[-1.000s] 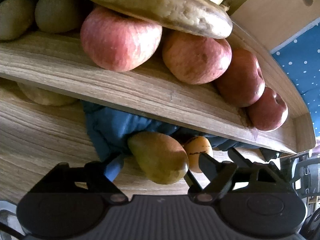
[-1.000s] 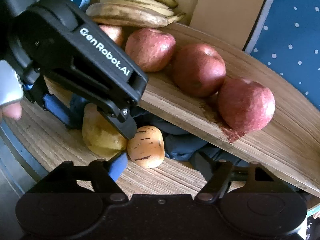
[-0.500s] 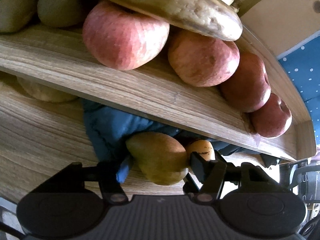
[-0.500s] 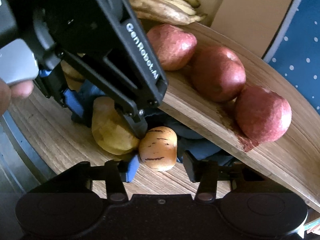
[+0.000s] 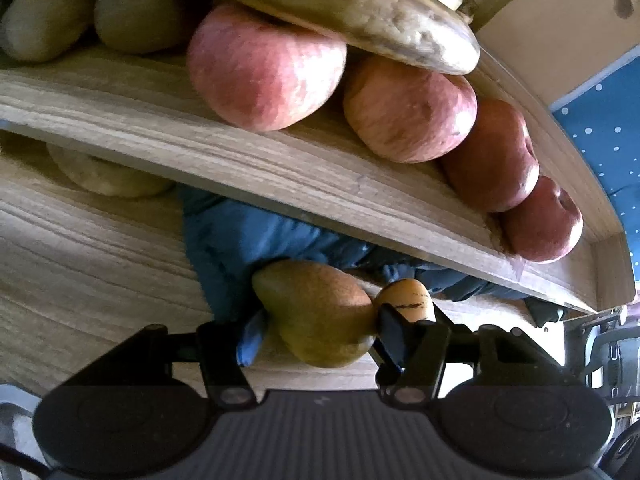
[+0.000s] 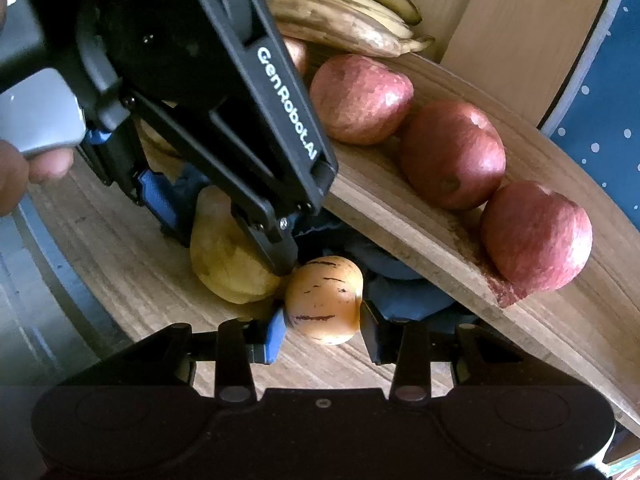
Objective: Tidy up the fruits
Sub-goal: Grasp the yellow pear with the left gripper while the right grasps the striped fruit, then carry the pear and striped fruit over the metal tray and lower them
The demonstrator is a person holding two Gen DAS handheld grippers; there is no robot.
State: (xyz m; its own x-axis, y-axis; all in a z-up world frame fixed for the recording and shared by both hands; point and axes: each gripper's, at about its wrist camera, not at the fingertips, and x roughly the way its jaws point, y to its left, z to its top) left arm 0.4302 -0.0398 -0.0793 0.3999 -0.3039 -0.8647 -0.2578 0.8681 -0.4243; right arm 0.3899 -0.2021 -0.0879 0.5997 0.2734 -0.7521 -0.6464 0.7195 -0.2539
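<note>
Both jaws closed on fruit. Left gripper (image 5: pixel 318 326) clamps the pear (image 5: pixel 316 312), blue pad on one side and black finger on the other, both touching the skin. Right gripper (image 6: pixel 322 326) pinches the melon (image 6: pixel 324 300), a small orange fruit with dark streaks, fingers tight against both flanks. Pear and melon sit side by side on the lower wooden board (image 6: pixel 120 264), touching or nearly so, in front of a crumpled blue cloth (image 5: pixel 240 248). From the right wrist view the left gripper body, printed GenRobot.AI, comes down from the upper left, and its black fingertip sits right at the seam between pear and melon. Pale fruit (image 5: pixel 108 176) lies farther back on the lower board, partly under the shelf edge. Upper shelf (image 5: pixel 280 168) above holds four apples (image 5: pixel 264 68) in a row, bananas (image 5: pixel 360 12) resting on top of the first two, and two greenish-brown fruits (image 5: pixel 148 12) at the far left end, kind unclear. Fingers of the person's left hand (image 6: pixel 44 164) show at the left edge on the gripper's grey trigger.
</note>
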